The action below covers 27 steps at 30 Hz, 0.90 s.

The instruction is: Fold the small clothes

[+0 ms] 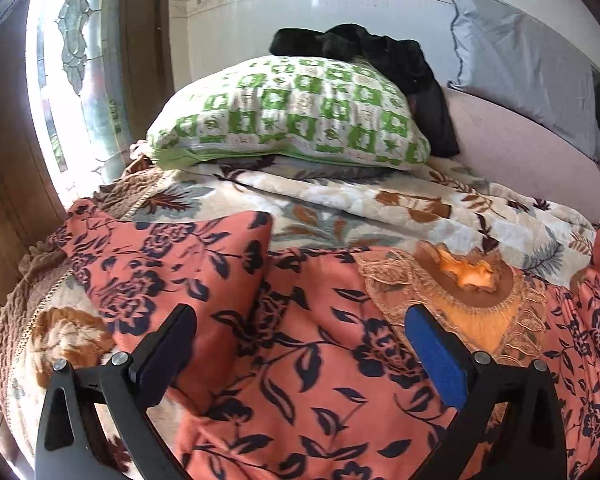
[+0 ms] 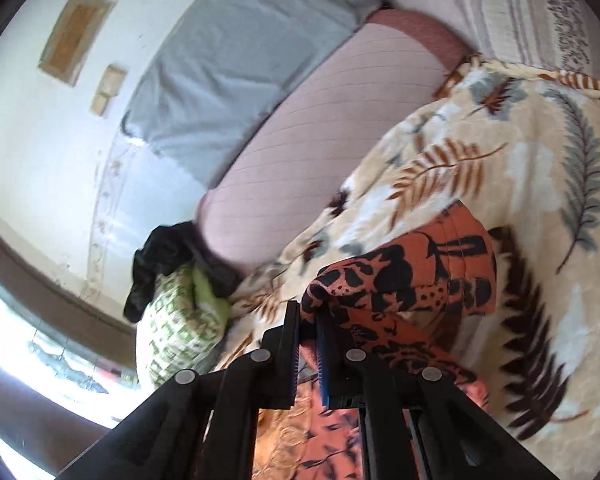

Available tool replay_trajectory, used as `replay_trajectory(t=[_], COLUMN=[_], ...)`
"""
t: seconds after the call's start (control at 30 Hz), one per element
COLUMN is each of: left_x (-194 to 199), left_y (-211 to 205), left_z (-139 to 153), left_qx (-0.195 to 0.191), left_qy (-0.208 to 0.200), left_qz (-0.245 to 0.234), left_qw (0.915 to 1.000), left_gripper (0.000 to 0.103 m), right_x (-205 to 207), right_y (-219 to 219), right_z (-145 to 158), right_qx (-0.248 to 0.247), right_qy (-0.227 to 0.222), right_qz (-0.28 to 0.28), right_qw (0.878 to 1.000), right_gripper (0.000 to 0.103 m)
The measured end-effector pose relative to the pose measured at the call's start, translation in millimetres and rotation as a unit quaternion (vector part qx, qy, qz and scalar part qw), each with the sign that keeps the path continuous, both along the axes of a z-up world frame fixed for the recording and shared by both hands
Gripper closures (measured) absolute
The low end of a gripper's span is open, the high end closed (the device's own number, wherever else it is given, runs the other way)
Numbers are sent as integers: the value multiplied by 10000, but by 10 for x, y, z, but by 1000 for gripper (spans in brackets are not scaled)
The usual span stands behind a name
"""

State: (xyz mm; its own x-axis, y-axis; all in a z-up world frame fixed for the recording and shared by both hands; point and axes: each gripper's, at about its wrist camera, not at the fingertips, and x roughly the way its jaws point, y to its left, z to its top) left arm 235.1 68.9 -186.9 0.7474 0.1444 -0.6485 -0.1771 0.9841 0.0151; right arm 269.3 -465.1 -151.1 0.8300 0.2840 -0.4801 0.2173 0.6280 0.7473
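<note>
An orange garment with a dark floral print (image 1: 300,360) lies spread on a leaf-patterned blanket (image 1: 340,208). Its left sleeve is folded inward, and its embroidered brown and orange neckline (image 1: 468,292) shows at the right. My left gripper (image 1: 300,320) is open and empty, hovering just above the garment's middle. My right gripper (image 2: 308,316) is shut on a fold of the same orange garment (image 2: 400,276) and holds it lifted off the blanket (image 2: 520,160).
A green and white checked pillow (image 1: 288,116) with a black garment (image 1: 380,56) on it lies at the back. A grey pillow (image 1: 528,64) leans on the wall above a pink mattress (image 1: 520,160). A window (image 1: 80,60) stands at the left.
</note>
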Motion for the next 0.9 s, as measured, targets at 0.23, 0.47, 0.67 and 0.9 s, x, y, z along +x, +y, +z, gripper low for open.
replay_trajectory(t=[0.23, 0.47, 0.67, 0.9], left_x=[-157, -187, -120, -45], left_y=[872, 1357, 1392, 1088], left_z=[35, -20, -35, 11], left_qx=[-85, -205, -426, -411], left_qy=[42, 176, 238, 206], left_qz=[939, 1509, 1567, 1223], left_qw=[9955, 9882, 9864, 9914], left_gripper=[0, 0, 0, 0], right_x=[101, 119, -293, -656], right_y=[1888, 3637, 4203, 3338], right_z=[242, -417, -907, -640], right_qx=[-212, -514, -462, -1057], right_qy=[-358, 344, 754, 401], right_qz=[1395, 2643, 3680, 3126], right_qw=[9893, 9625, 9256, 9431], right_gripper=[95, 90, 10, 11])
